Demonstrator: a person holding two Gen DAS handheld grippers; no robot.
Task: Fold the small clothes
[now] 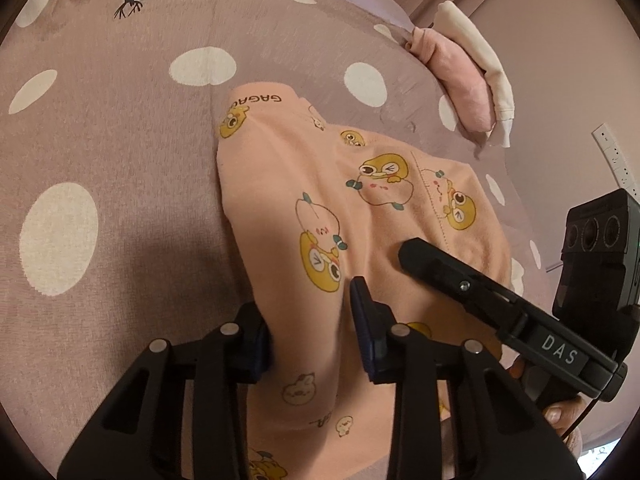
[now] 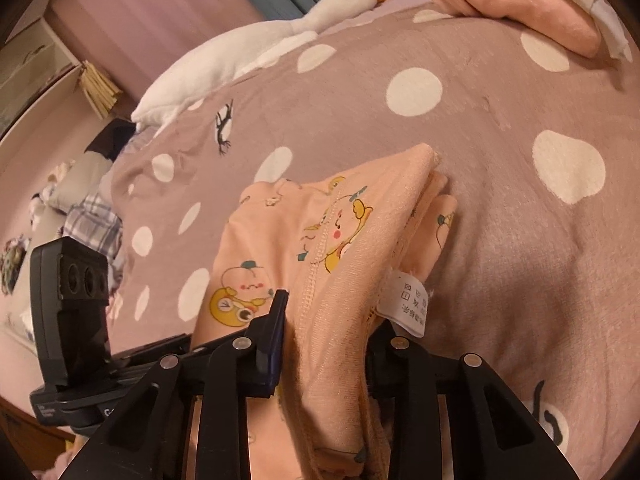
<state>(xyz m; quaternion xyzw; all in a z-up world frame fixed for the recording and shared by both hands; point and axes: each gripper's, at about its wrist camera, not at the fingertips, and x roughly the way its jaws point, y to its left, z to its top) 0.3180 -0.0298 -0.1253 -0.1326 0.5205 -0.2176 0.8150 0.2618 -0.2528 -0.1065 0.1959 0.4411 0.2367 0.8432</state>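
Note:
A peach small garment [image 1: 320,184] printed with yellow cartoon chicks lies on the mauve polka-dot bedspread [image 1: 100,120]. My left gripper [image 1: 310,320] is shut on a raised fold of its near edge, and the cloth fills the gap between the blue pads [image 1: 362,320]. My right gripper [image 1: 412,254] comes in from the right, its black fingertip resting on the same garment. In the right wrist view that gripper [image 2: 328,320] is shut on a bunched edge of the garment [image 2: 340,240], beside a white care label [image 2: 404,304]. The left gripper's camera housing [image 2: 76,280] shows at the left.
A stack of folded pink and cream clothes [image 1: 464,80] sits at the bed's far right corner. A long white plush goose [image 2: 260,48] lies along the far edge. A wall socket strip [image 1: 616,156] is on the right wall. Clutter and a plaid cloth [image 2: 92,220] lie beyond the bed.

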